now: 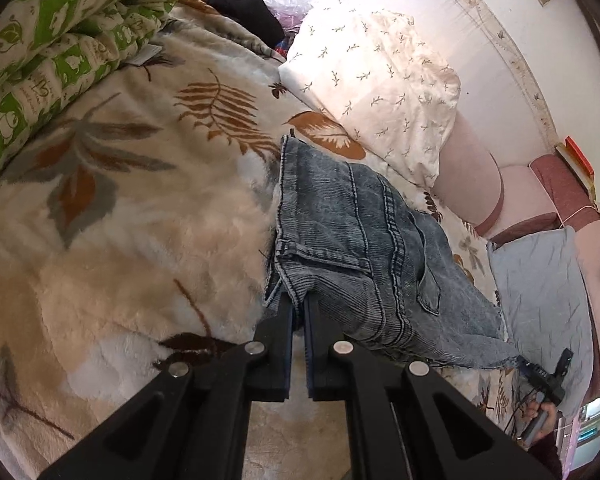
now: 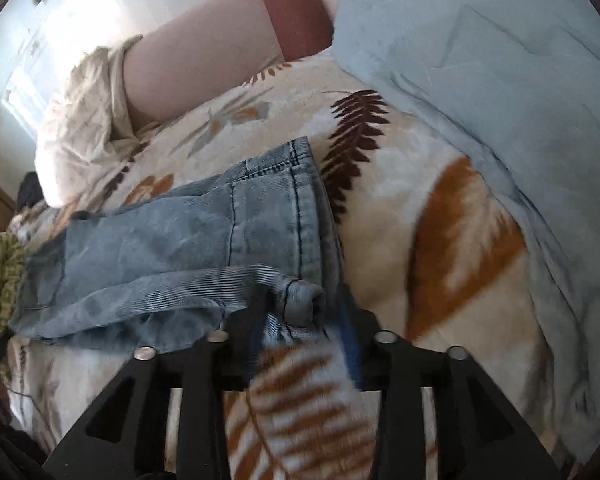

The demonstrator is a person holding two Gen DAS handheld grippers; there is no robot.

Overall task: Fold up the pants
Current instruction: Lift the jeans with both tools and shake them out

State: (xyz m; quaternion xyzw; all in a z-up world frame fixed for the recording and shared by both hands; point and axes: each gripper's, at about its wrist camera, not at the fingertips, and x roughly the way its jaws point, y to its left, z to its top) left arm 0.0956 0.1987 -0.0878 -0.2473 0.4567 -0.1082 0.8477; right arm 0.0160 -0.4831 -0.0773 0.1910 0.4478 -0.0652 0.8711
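Light-blue washed denim pants point(image 1: 356, 240) lie folded on a cream leaf-print blanket point(image 1: 132, 208). My left gripper point(image 1: 299, 304) is shut on the near edge of the pants, by a back pocket. In the right wrist view the pants point(image 2: 188, 240) stretch to the left, and a rolled hem corner point(image 2: 300, 300) sits between the spread fingers of my right gripper point(image 2: 300, 320), which is open and blurred. The right gripper also shows at the lower right of the left wrist view point(image 1: 548, 376).
A green patterned quilt point(image 1: 60, 40) lies rolled at far left. A white sprigged pillow point(image 1: 380, 80) and a pink bolster point(image 1: 472, 168) lie beyond the pants. A pale blue pillow point(image 2: 500, 80) lies to the right. The blanket point(image 2: 460, 240) spreads all around.
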